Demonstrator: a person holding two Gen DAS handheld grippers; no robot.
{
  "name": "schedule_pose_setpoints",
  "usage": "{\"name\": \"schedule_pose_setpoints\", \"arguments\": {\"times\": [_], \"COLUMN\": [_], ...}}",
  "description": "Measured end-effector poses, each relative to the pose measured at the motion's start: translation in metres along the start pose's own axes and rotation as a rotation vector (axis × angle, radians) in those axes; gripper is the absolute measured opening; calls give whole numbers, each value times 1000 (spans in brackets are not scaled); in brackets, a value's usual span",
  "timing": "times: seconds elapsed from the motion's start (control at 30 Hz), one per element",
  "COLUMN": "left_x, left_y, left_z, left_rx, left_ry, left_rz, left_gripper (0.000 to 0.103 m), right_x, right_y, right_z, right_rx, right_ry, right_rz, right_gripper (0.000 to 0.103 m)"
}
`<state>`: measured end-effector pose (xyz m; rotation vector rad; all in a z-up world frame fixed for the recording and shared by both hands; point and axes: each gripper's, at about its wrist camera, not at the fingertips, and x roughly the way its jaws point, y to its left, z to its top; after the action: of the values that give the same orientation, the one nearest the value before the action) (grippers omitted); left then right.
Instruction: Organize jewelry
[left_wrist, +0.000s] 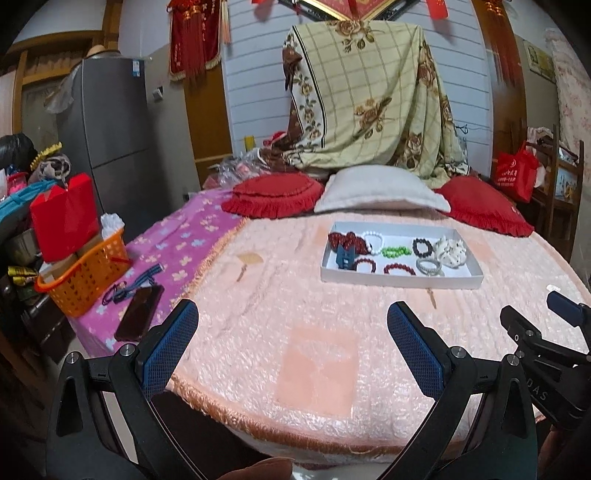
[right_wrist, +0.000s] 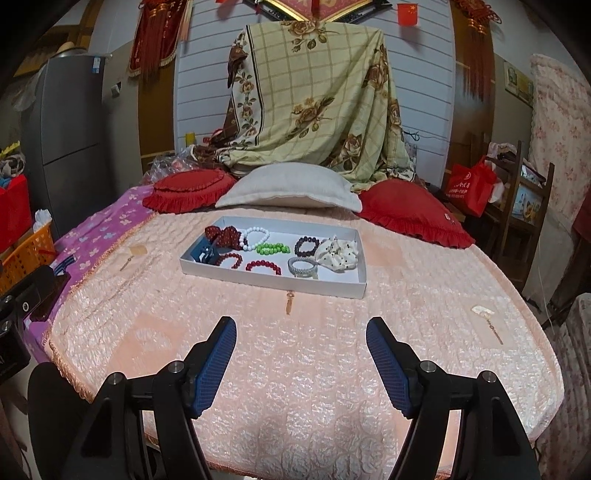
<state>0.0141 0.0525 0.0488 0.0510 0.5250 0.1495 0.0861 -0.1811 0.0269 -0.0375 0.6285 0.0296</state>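
Ahead of both grippers spreads the big pink quilted bedspread (right_wrist: 295, 369), and that's our playing surface. At its far end sit three cushions: a white pillow (right_wrist: 288, 186) in the middle, a round red cushion (right_wrist: 188, 190) to its left, a red one (right_wrist: 410, 210) to its right.

Straight beyond the fingers of the right gripper (right_wrist: 301, 363) lies the white tray (right_wrist: 273, 282), and the jewelry is all in it. A cream scrunchie (right_wrist: 338, 254) takes the right end, a dark red beaded piece (right_wrist: 223, 236) the far left, a blue clip (right_wrist: 205, 253) just in front of that. Then the bracelets: white (right_wrist: 255, 236), green (right_wrist: 273, 249), dark maroon (right_wrist: 306, 247), two red ones (right_wrist: 264, 266) along the near row, and a silver one (right_wrist: 303, 267) beside the scrunchie.

The right gripper hovers over the near bedspread, jaws wide apart, nothing between them. The left gripper (left_wrist: 291, 343) does the same, jaws spread, with the tray beyond and a little right of it. Smallest of all: a gold pendant (right_wrist: 289, 301) just in front of the tray, and a pale shell piece (right_wrist: 482, 312) off to the right gripper's right.
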Motion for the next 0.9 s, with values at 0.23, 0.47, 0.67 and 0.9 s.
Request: {"name": "schedule_pose_setpoints", "arguments": {"times": [0.23, 0.47, 0.67, 0.9], "left_x": [13, 24, 31, 39], "left_y": [3, 5, 3, 3], "left_z": [-6, -12, -16, -21], "left_rx": [-15, -30, -25, -27], "left_ry": [69, 113, 143, 168], "left_rz": [-24, -27, -32, -31], "left_gripper": [103, 102, 102, 102], "right_x": [8, 16, 22, 29], "right_y": [4, 4, 7, 8], "right_z": [-4, -8, -11, -15], "right_rx": [-5, -1, -8, -10], "right_ry": [34, 63, 80, 100], "right_rz": [5, 1, 1, -1], "right_gripper": [71, 71, 71, 71]}}
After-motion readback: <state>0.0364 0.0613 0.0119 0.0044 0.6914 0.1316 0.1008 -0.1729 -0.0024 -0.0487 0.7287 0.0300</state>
